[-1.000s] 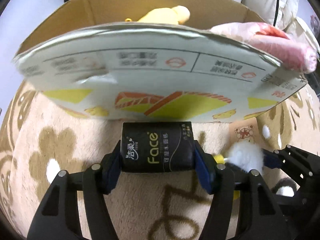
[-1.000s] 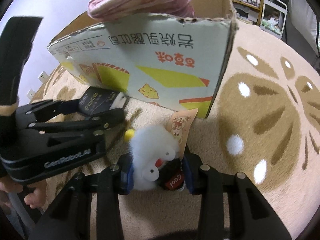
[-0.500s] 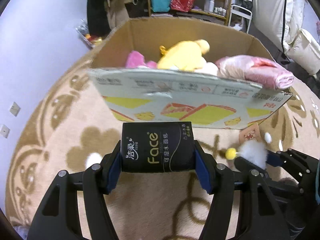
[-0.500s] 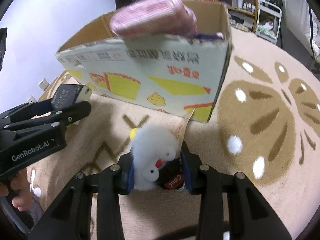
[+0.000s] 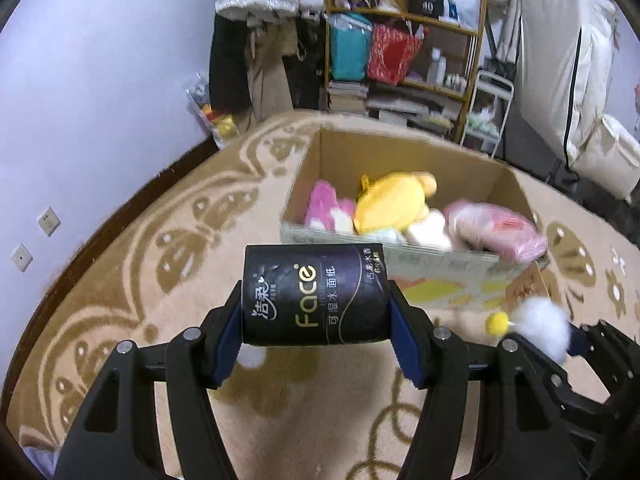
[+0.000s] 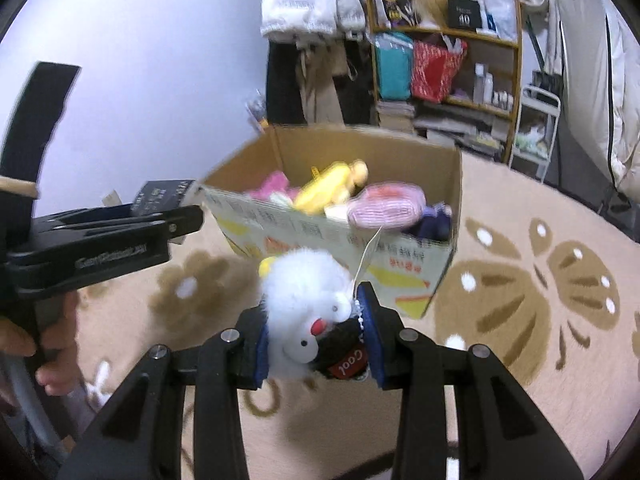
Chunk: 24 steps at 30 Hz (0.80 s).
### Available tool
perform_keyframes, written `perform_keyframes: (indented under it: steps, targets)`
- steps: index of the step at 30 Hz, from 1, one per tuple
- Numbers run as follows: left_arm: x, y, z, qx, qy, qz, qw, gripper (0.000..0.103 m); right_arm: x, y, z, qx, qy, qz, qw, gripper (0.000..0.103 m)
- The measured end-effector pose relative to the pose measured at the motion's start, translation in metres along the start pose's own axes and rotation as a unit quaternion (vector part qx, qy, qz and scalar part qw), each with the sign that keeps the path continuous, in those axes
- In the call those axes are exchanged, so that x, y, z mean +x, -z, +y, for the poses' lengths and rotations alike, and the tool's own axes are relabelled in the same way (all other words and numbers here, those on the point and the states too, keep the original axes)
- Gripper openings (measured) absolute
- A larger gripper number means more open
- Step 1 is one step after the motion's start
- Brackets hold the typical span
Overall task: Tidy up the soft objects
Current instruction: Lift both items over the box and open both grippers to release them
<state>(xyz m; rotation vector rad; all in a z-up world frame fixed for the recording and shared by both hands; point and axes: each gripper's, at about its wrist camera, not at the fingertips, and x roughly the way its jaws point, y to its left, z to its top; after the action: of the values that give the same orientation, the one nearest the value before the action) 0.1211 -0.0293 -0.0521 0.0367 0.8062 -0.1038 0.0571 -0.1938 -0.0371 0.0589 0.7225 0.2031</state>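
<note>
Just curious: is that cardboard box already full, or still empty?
Partly filled: the cardboard box holds a yellow plush and pink soft things; bare inner wall shows above them.

Black tissue pack [image 5: 314, 294] with gold lettering. White fluffy toy [image 6: 308, 300], yellow pom, red nose, black part. Brown box [image 5: 404, 160], front printed yellow and orange. Beige rug [image 5: 132, 264] with tan floral pattern. Tongs black, blue pads [image 5: 402, 344].

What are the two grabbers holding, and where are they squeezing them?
The left gripper squeezes the black tissue pack by its two short ends. The right gripper squeezes the white fluffy toy by its sides.
</note>
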Motion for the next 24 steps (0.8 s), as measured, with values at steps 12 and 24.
perform_keyframes:
  steps: [12, 24]
  targets:
    - [-0.027, -0.051, 0.003, 0.033, -0.005, -0.079, 0.9963, 0.064, -0.02, -0.057, -0.006, -0.012, 0.007, -0.063, 0.998, 0.04]
    - [0.003, -0.078, -0.016, 0.083, -0.015, -0.089, 0.9924, 0.064, 0.016, -0.083, -0.033, 0.014, 0.001, -0.065, 0.998, 0.041]
